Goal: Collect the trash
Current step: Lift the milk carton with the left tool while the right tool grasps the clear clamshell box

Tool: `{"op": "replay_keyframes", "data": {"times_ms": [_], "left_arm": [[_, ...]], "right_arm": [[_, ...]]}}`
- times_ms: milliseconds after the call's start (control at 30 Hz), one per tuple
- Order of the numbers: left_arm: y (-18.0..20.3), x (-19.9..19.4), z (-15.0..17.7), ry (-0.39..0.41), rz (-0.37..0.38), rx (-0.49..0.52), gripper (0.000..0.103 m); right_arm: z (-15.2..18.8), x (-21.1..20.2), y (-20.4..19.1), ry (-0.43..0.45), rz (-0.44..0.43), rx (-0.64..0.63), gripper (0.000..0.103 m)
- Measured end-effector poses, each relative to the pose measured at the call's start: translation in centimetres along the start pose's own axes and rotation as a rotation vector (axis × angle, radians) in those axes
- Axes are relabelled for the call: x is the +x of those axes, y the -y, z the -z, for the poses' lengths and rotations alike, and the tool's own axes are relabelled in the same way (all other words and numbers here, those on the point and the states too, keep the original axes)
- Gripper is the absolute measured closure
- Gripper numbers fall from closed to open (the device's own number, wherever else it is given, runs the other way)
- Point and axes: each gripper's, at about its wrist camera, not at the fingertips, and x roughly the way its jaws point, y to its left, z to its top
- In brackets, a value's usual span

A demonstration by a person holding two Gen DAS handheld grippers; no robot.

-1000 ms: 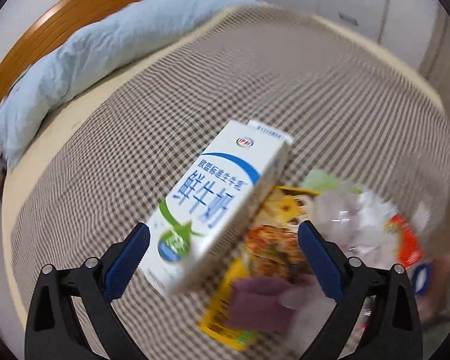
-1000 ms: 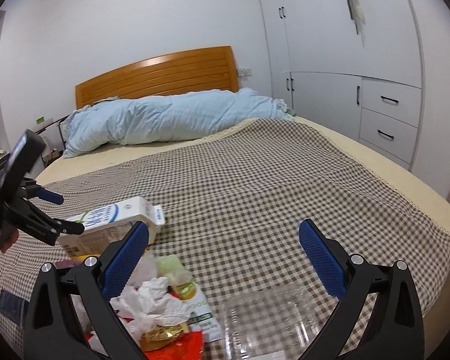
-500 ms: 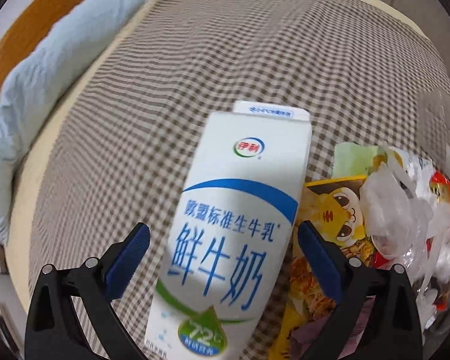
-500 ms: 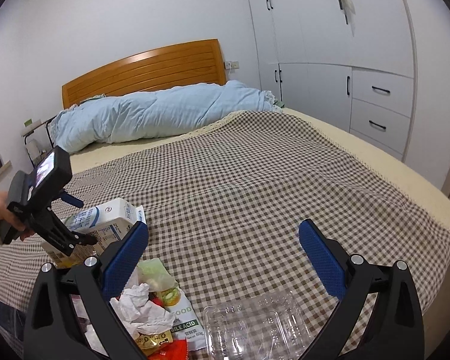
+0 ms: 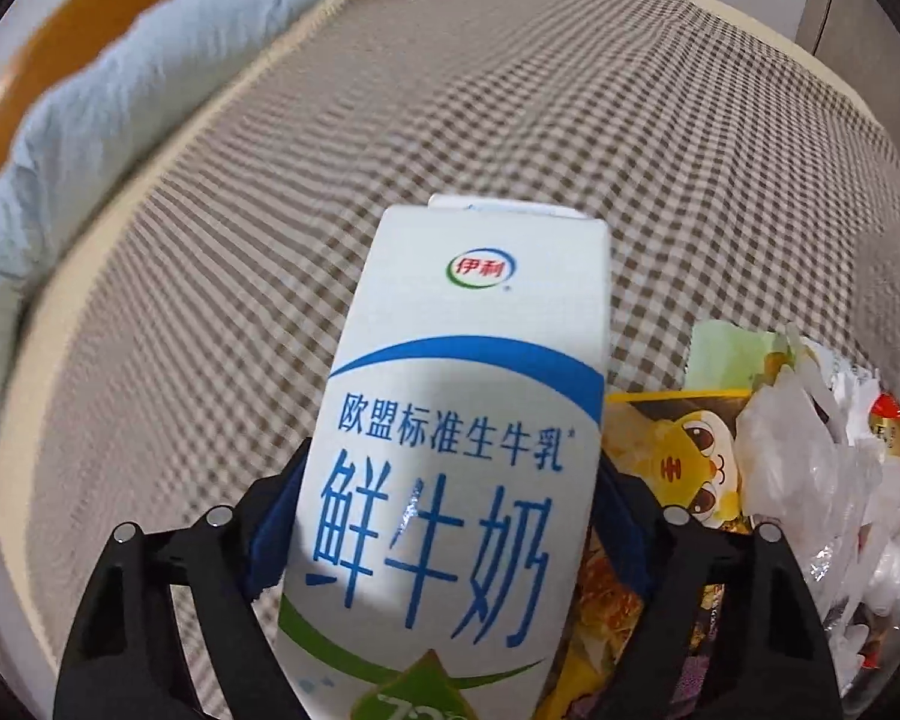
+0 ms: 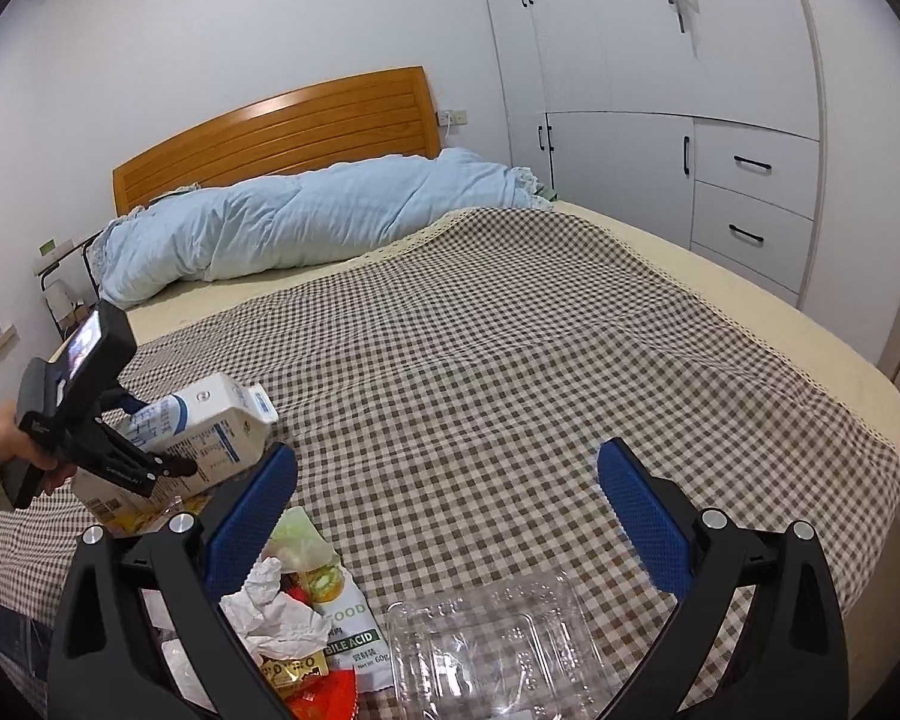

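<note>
Lying on the checked bedcover [image 6: 510,372], white milk carton [image 5: 456,450] with blue lettering, between the blue pads of the left tool [image 5: 450,534], jaws closing onto its sides. At four o'clock, sitting empty, clear plastic clamshell [image 6: 486,648]. Beside it, crumpled wrappers [image 6: 288,612]. Hovering spread wide, grasping nothing, right tool [image 6: 444,516].

Glossy paperboard milk carton [image 5: 468,420], woven checked cloth [image 5: 510,120], clear plastic tray [image 6: 498,648]
</note>
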Motion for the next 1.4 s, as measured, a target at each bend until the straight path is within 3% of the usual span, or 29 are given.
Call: {"op": "replay_keyframes", "data": {"times_ms": [167, 433, 700, 1100, 1233, 1400], "left_arm": [[0.7, -4.0, -0.5, 0.099, -0.163, -0.024, 0.024], [3.3, -11.1, -0.2, 0.204, -0.215, -0.103, 0.024], [8.7, -15.6, 0.1, 0.304, -0.212, -0.123, 0.024], [15.4, -19.6, 2.2, 0.350, -0.216, -0.148, 0.024], [17.7, -20.4, 3.5, 0.354, -0.203, -0.163, 0.025], [20.6, -20.9, 4.9, 0.354, -0.205, -0.150, 0.025]], "right_arm": [[-0.1, -0.8, 1.1, -0.003, -0.004, 0.018, 0.006], [0.2, -2.9, 2.2, 0.005, -0.036, 0.046, 0.006], [1.1, -4.9, 3.9, -0.002, -0.062, 0.076, 0.006], [2.2, -8.4, 6.0, 0.002, -0.108, 0.091, 0.006], [3.5, -9.3, 7.4, -0.032, -0.125, 0.150, 0.006], [5.7, -10.6, 8.5, -0.005, -0.178, 0.289, 0.006]]}}
